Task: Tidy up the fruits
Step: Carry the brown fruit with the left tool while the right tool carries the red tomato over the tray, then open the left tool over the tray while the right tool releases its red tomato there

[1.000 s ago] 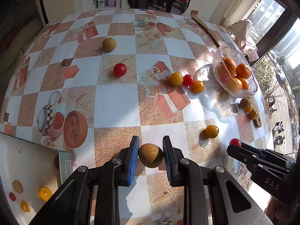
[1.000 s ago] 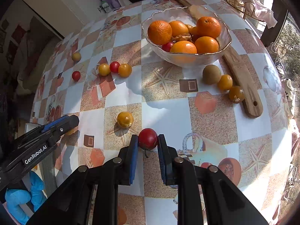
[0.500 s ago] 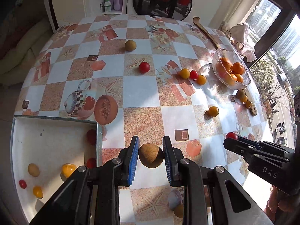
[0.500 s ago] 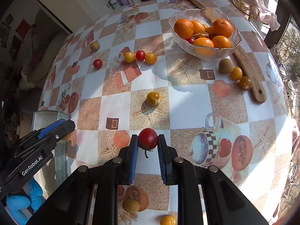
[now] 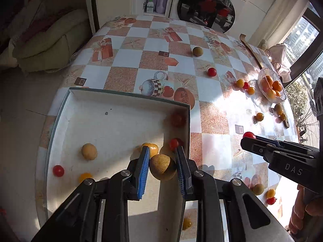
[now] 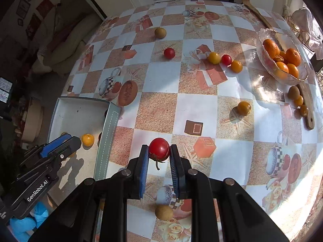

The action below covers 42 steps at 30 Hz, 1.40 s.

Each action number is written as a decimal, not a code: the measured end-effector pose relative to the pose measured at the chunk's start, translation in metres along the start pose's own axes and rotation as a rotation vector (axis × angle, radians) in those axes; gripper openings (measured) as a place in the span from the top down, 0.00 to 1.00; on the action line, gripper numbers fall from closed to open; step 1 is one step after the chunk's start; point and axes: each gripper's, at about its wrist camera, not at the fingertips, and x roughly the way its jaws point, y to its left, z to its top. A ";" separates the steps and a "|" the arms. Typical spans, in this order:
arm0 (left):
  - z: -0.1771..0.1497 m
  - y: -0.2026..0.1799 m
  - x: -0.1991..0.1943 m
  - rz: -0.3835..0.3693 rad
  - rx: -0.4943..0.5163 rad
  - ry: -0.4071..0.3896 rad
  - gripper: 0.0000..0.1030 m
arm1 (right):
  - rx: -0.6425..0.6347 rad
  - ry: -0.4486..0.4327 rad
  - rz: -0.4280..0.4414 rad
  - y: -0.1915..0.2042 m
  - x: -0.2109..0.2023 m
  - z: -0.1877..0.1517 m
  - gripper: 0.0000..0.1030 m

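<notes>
Change: a second ago the left gripper hung over the open checked surface with its brown fruit; now it is above the white tray, near the tray's right wall.
Meaning: the carry looks finished for this fruit, and I judge the release into the tray comes next.
Left fingers: closed partway onto the round brown fruit, a blue pad pressed to each side, the fruit clear of the tray floor.
Right gripper: it has also drawn toward the tray, though it is not over it yet.
Right fingers: pinched on a red tomato with its stem hanging down, held above the surface just right of the tray wall.
Tray contents: a tan fruit, red and yellow tomatoes.
Still out: several tomatoes and brown fruits lie scattered on the surface; the glass bowl holds oranges.
</notes>
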 end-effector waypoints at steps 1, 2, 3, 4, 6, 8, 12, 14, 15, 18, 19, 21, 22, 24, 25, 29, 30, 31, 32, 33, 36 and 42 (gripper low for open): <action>-0.004 0.009 -0.002 0.012 -0.011 0.001 0.74 | -0.014 0.005 0.006 0.009 0.002 0.001 0.78; -0.009 0.017 -0.004 0.022 -0.024 0.005 0.74 | -0.028 0.009 0.012 0.017 0.004 0.001 0.78; -0.013 0.026 -0.006 0.029 -0.037 0.009 0.74 | -0.042 0.013 0.017 0.025 0.007 0.002 0.78; -0.018 0.034 -0.008 0.037 -0.050 0.014 0.74 | -0.056 0.018 0.022 0.034 0.009 0.002 0.78; -0.028 0.051 -0.010 0.061 -0.076 0.024 0.74 | -0.081 0.027 0.037 0.051 0.013 0.002 0.78; -0.037 0.065 -0.012 0.085 -0.098 0.031 0.74 | -0.106 0.037 0.053 0.068 0.017 0.003 0.78; -0.052 0.089 -0.015 0.117 -0.143 0.040 0.74 | -0.161 0.066 0.081 0.102 0.030 0.002 0.78; -0.059 0.098 -0.014 0.133 -0.158 0.046 0.74 | -0.188 0.084 0.094 0.118 0.038 0.000 0.78; -0.062 0.102 -0.013 0.140 -0.165 0.050 0.74 | -0.200 0.095 0.102 0.126 0.043 -0.002 0.78; -0.068 0.113 -0.010 0.160 -0.180 0.058 0.74 | -0.224 0.125 0.114 0.146 0.057 -0.005 0.78; -0.070 0.115 -0.008 0.164 -0.185 0.061 0.74 | -0.229 0.134 0.115 0.151 0.062 -0.005 0.78; -0.073 0.122 -0.005 0.171 -0.201 0.071 0.74 | -0.243 0.145 0.108 0.161 0.070 -0.006 0.78; -0.074 0.125 -0.003 0.173 -0.209 0.075 0.74 | -0.251 0.150 0.102 0.165 0.075 -0.006 0.78; -0.075 0.128 0.000 0.175 -0.217 0.083 0.74 | -0.263 0.158 0.091 0.171 0.081 -0.006 0.78; -0.075 0.129 0.002 0.177 -0.216 0.087 0.74 | -0.269 0.160 0.084 0.173 0.084 -0.006 0.78; -0.077 0.131 0.004 0.178 -0.205 0.093 0.74 | -0.290 0.165 0.055 0.180 0.094 -0.006 0.78; -0.077 0.130 0.005 0.178 -0.202 0.094 0.74 | -0.291 0.168 0.049 0.180 0.096 -0.006 0.78; -0.077 0.130 0.005 0.178 -0.201 0.095 0.74 | -0.291 0.172 0.042 0.180 0.099 -0.006 0.78; -0.077 0.130 0.005 0.178 -0.201 0.097 0.73 | -0.292 0.179 0.035 0.180 0.102 -0.007 0.78; -0.077 0.130 0.006 0.182 -0.201 0.100 0.73 | -0.294 0.172 0.033 0.182 0.103 -0.007 0.78; -0.078 0.128 0.010 0.191 -0.193 0.111 0.73 | -0.318 0.161 0.011 0.188 0.103 -0.010 0.77; -0.078 0.118 0.012 0.211 -0.144 0.111 0.39 | -0.282 0.171 0.040 0.186 0.103 -0.009 0.76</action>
